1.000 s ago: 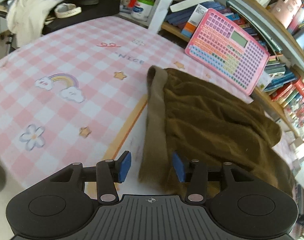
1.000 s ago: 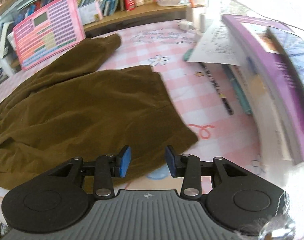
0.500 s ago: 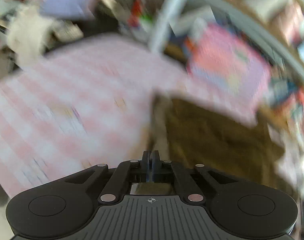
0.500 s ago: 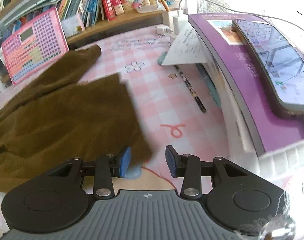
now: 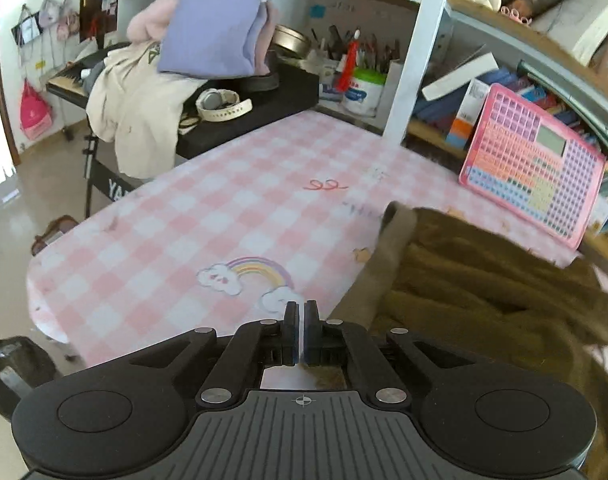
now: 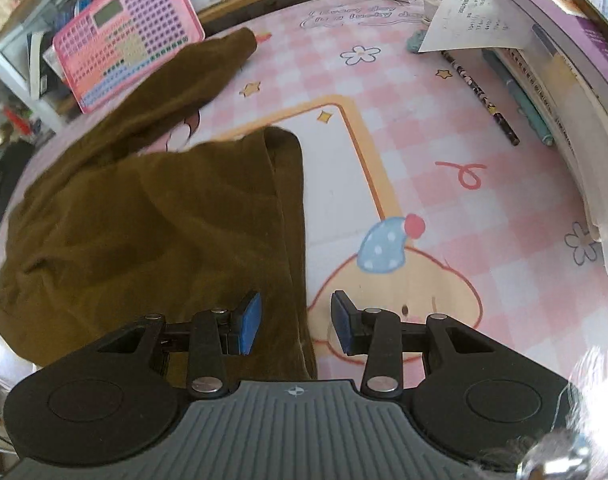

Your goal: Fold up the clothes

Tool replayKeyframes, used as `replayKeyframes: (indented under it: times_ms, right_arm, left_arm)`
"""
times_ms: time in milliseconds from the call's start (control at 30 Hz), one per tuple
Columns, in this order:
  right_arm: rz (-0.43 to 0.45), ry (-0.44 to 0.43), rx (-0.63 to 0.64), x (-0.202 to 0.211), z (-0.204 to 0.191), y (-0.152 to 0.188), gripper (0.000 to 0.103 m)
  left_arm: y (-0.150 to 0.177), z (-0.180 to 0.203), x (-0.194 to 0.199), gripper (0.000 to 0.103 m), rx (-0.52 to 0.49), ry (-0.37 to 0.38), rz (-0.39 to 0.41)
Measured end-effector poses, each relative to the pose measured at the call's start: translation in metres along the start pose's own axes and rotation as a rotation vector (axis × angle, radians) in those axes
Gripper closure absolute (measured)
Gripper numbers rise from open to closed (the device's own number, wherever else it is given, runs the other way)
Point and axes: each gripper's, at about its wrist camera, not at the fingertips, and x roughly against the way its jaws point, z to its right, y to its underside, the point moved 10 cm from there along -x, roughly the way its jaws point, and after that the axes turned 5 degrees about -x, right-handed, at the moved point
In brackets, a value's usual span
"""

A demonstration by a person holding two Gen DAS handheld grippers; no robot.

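Note:
A brown garment (image 5: 483, 288) lies bunched on the pink checked table cover (image 5: 184, 208). Its lighter band edge rises toward my left gripper (image 5: 302, 332). That gripper is shut, with the band's end drawn in at its pads and a bit of brown cloth showing under the fingers. In the right wrist view the garment (image 6: 144, 220) spreads to the left, one sleeve-like end reaching toward the back. My right gripper (image 6: 296, 322) hovers open over the garment's right edge. That edge runs between the blue pads (image 6: 250, 318), which do not press on it.
A pink toy keypad (image 5: 531, 176) (image 6: 124, 32) leans on the bookshelf behind the garment. Stacked books and papers (image 6: 563, 80) and two pens (image 6: 479, 96) line the right side. A black stand with heaped clothes (image 5: 144, 92) sits beyond the far left table edge.
My left jaws closed on the garment's band edge, then rose and tipped up. My right gripper, still open, shifted left so the garment's right edge now lies between its fingers.

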Motion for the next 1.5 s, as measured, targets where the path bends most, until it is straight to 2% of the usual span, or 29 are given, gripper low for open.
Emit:
replayKeyframes:
  times_ms: [167, 200, 233, 300, 400, 467, 533, 600, 667, 733, 800, 833, 867, 900, 967, 1067, 1200, 1333, 1500]
  right_arm:
    - [0.029, 0.065, 0.011, 0.004, -0.003, 0.013, 0.069]
    - [0.037, 0.079, 0.023, 0.004, -0.004, 0.015, 0.071]
    - [0.042, 0.091, 0.048, 0.003, -0.008, 0.017, 0.079]
    - [0.052, 0.115, 0.1, 0.001, -0.014, 0.021, 0.09]
    - [0.086, 0.155, 0.161, 0.001, -0.023, 0.014, 0.096]
    - [0.214, 0.16, 0.156, 0.03, -0.033, -0.006, 0.099]
    - [0.362, 0.14, 0.178, 0.07, -0.05, -0.025, 0.099]
    - [0.418, 0.153, 0.198, 0.089, -0.057, -0.029, 0.099]
    - [0.343, 0.197, 0.171, 0.07, -0.044, -0.017, 0.099]
    - [0.188, 0.262, 0.109, 0.032, -0.015, 0.007, 0.099]
    - [0.137, 0.292, 0.059, 0.016, 0.0, 0.024, 0.095]
    - [0.124, 0.31, 0.043, 0.012, 0.005, 0.031, 0.089]
    - [0.145, 0.335, 0.049, 0.015, 0.005, 0.03, 0.078]
    - [0.168, 0.355, 0.047, 0.02, 0.004, 0.028, 0.075]
    - [0.211, 0.357, 0.043, 0.029, -0.001, 0.023, 0.075]
    - [0.249, 0.277, 0.068, 0.032, -0.027, 0.016, 0.075]
    - [0.196, 0.197, 0.086, 0.013, -0.054, 0.027, 0.076]
    - [0.135, 0.22, 0.082, -0.007, -0.056, 0.042, 0.075]
    - [0.14, 0.23, 0.145, -0.011, -0.07, 0.051, 0.07]
  left_arm:
    - [-0.008, 0.035, 0.002, 0.098, -0.042, 0.183, 0.034]
    - [-0.007, 0.046, -0.001, 0.098, -0.072, 0.221, 0.028]
    - [-0.003, 0.057, -0.005, 0.098, -0.112, 0.251, 0.004]
    - [0.013, 0.063, -0.017, 0.097, -0.155, 0.258, -0.056]
    - [0.037, 0.068, -0.034, 0.097, -0.211, 0.259, -0.145]
    - [0.051, 0.068, -0.042, 0.097, -0.234, 0.267, -0.196]
    - [0.056, 0.067, -0.039, 0.097, -0.233, 0.303, -0.206]
    - [0.058, 0.068, -0.037, 0.097, -0.24, 0.335, -0.217]
    - [0.058, 0.068, -0.038, 0.097, -0.242, 0.351, -0.22]
    - [0.058, 0.067, -0.038, 0.097, -0.239, 0.367, -0.222]
    - [0.056, 0.063, -0.034, 0.096, -0.236, 0.384, -0.225]
    - [0.053, 0.063, -0.032, 0.096, -0.236, 0.388, -0.22]
    - [0.049, 0.061, -0.03, 0.095, -0.233, 0.389, -0.207]
    - [0.046, 0.059, -0.027, 0.093, -0.23, 0.389, -0.192]
    - [0.043, 0.058, -0.026, 0.093, -0.223, 0.402, -0.18]
    - [0.042, 0.061, -0.029, 0.093, -0.227, 0.416, -0.181]
    - [0.053, 0.06, -0.039, 0.093, -0.226, 0.407, -0.209]
    - [0.053, 0.049, -0.046, 0.098, -0.186, 0.357, -0.22]
    - [0.05, 0.038, -0.048, 0.098, -0.176, 0.343, -0.223]
